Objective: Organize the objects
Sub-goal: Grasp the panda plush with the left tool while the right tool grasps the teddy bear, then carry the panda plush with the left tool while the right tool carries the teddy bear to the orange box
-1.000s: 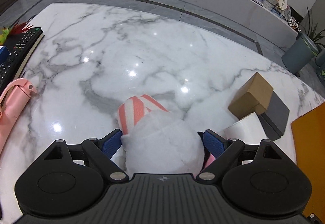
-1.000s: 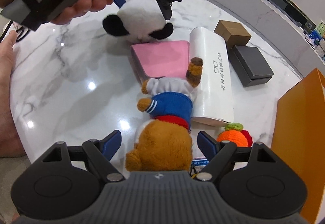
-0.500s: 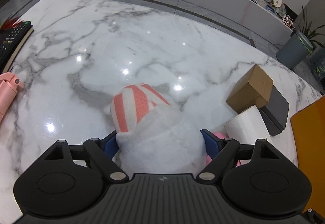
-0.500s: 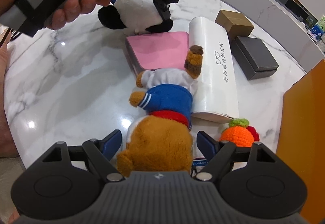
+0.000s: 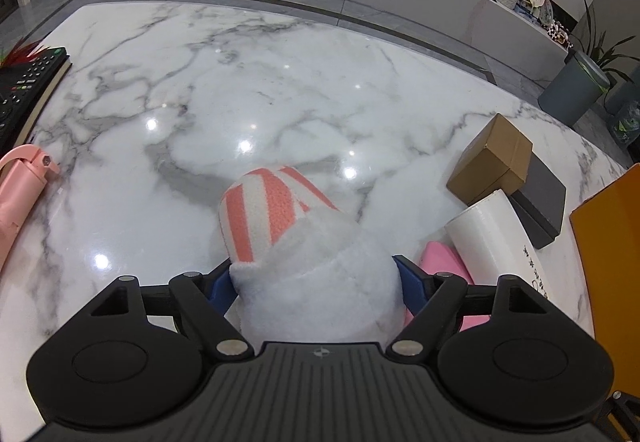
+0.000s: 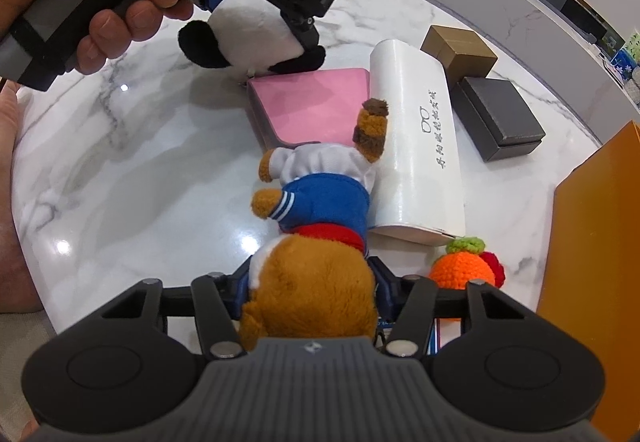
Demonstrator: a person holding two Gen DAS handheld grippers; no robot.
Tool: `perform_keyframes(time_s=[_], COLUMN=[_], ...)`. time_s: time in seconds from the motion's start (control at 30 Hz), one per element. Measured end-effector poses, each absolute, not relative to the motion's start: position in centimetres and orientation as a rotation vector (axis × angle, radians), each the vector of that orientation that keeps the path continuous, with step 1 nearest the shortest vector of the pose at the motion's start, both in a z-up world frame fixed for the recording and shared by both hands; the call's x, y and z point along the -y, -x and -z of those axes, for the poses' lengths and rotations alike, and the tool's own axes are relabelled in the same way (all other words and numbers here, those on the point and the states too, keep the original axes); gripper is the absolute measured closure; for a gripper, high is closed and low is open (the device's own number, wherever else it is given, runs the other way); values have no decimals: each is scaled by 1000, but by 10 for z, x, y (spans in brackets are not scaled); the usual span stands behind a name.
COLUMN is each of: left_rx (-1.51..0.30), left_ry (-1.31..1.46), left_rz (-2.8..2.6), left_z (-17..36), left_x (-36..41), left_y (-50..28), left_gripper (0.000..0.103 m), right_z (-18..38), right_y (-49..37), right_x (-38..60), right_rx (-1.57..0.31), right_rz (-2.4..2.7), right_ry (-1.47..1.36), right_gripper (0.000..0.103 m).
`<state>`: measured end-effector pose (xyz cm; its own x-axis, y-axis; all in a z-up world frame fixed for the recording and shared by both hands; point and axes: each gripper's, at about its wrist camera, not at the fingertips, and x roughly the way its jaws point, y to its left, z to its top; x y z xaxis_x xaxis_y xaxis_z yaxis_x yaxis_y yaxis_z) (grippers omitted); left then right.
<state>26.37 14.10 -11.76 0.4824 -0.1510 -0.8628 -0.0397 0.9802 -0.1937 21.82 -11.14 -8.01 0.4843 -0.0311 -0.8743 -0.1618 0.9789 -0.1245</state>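
Observation:
A white plush panda (image 5: pixel 320 254) with a pink-and-white striped part sits between the blue pads of my left gripper (image 5: pixel 314 278). Its jaws are closing and the pads press into the plush's sides. The right wrist view shows the same gripper (image 6: pixel 256 17), held by a hand, around the panda (image 6: pixel 248 29) beside a pink box (image 6: pixel 308 101). A brown plush bear (image 6: pixel 320 201) in a blue and white outfit lies on the marble table (image 6: pixel 140 161). My right gripper (image 6: pixel 312 282) is closing, and its pads squeeze the bear's head.
A white glasses case (image 6: pixel 416 145) lies against the bear. Behind it stand a brown box (image 6: pixel 460 49) and a dark grey box (image 6: pixel 500 117). A crocheted orange fruit (image 6: pixel 460 268) and an orange bag (image 6: pixel 592 242) are at the right. A remote (image 5: pixel 24 81) and a pink object (image 5: pixel 16 193) lie far left.
The right jaws have drawn in from either side of the bear's head until the pads press on it. The left jaws have narrowed onto the panda's sides.

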Motion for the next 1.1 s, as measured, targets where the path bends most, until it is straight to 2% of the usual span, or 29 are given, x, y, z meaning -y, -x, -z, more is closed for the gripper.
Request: perform_keyframes(time_s=[1.1], left_rx=[-997], left_ry=[19], left_rz=[104], left_z=[63], left_x=[-117], left_y=[-227], left_gripper=[12], right_z=[31], right_y=[-192], right_x=[113], right_rx=[-975], right_rz=[-71], right_ry=[210], right_gripper=[46])
